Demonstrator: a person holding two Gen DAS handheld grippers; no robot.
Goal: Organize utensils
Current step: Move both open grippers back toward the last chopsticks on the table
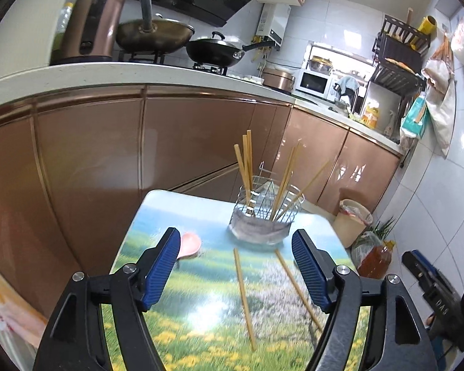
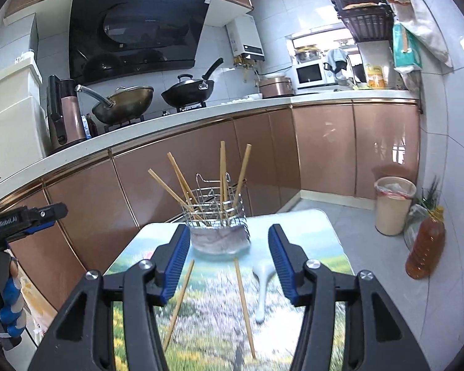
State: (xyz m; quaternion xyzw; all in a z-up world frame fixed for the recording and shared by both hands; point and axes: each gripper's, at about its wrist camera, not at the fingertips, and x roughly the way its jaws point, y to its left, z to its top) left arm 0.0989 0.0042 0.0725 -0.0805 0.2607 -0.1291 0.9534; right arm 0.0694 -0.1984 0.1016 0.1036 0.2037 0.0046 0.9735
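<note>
A wire utensil holder [image 1: 264,213] [image 2: 218,216] stands at the far end of a small table [image 1: 145,238] [image 2: 321,241] printed with a meadow scene; several wooden chopsticks stick up out of it. Two loose chopsticks [image 1: 244,296] [image 1: 297,287] lie flat on the table in front of it, also in the right wrist view [image 2: 179,303] [image 2: 244,306]. A pink spoon [image 1: 189,244] lies at the left, a white spoon [image 2: 263,290] at the right. My left gripper [image 1: 236,266] is open above the chopsticks, nothing between its fingers. My right gripper [image 2: 229,262] is open too, empty.
Copper-coloured cabinets and a white counter with two woks [image 2: 126,102] [image 2: 188,92] run behind the table. A bin [image 2: 393,205] and an oil bottle [image 2: 425,247] stand on the floor at the right. The other gripper shows at each view's edge [image 1: 433,290] [image 2: 24,219].
</note>
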